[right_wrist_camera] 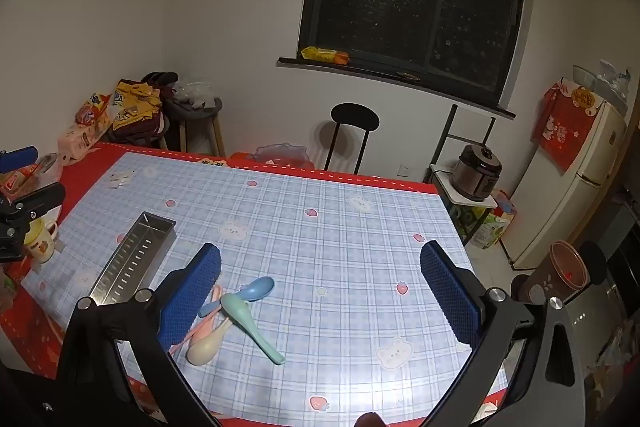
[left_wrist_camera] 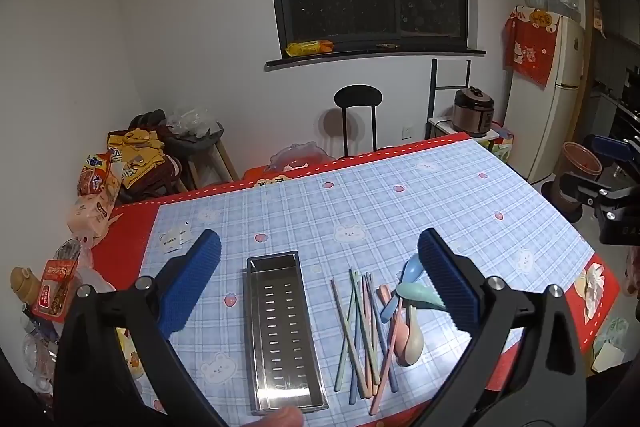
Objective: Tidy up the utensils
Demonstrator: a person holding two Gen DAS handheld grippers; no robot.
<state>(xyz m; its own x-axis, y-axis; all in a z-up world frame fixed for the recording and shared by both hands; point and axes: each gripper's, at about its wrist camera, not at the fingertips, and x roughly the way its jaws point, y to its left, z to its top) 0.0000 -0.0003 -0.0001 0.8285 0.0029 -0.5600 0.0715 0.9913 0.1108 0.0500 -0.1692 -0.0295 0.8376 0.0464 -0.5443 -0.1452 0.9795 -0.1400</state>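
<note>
Stainless steel, slotted along its bottom, the tray [left_wrist_camera: 282, 331] lies empty on the checked tablecloth [left_wrist_camera: 400, 211], so I judge nothing is sorted yet. Just right of the tray the pastel chopsticks [left_wrist_camera: 362, 335] lie in a loose, crossing bundle, and right of those the spoons [right_wrist_camera: 240, 311] are heaped on one another: blue, green, cream and pink. My left gripper [left_wrist_camera: 320, 283] hangs above the tray and chopsticks, fingers spread wide, holding nothing. My right gripper [right_wrist_camera: 320, 287] hovers right of the spoons, also spread and empty. Every utensil still needs moving into the tray.
</note>
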